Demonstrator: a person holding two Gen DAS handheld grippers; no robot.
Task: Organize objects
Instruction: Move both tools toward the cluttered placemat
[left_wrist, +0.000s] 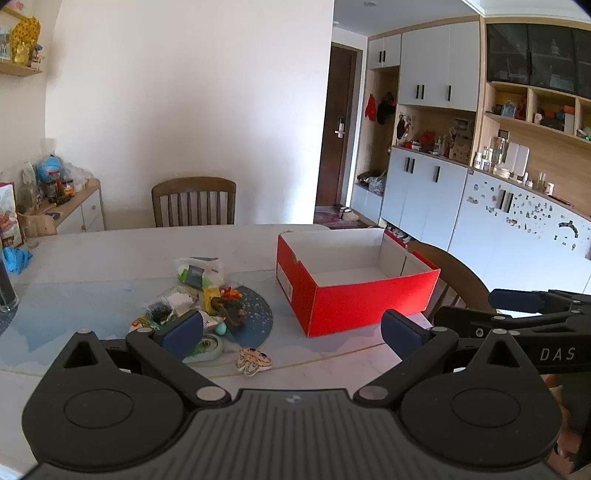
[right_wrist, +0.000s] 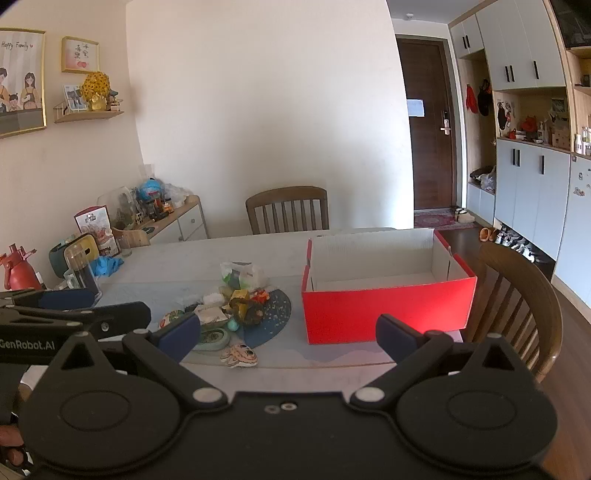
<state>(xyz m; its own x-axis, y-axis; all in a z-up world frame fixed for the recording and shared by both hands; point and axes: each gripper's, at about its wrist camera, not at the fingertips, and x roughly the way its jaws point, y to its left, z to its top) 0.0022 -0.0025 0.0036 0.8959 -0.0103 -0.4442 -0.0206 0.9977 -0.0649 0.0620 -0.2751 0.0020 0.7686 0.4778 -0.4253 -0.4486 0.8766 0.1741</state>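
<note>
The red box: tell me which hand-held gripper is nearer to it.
Right. The right hand-held gripper faces the red box nearly head-on; the left hand-held gripper hangs off toward the toy pile.

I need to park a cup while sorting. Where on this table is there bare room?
Bare: the table strip between the toy pile and the far chair, and the near edge in front of the red box. The box is empty too. Crowded: the pile on the dark mat.
</note>
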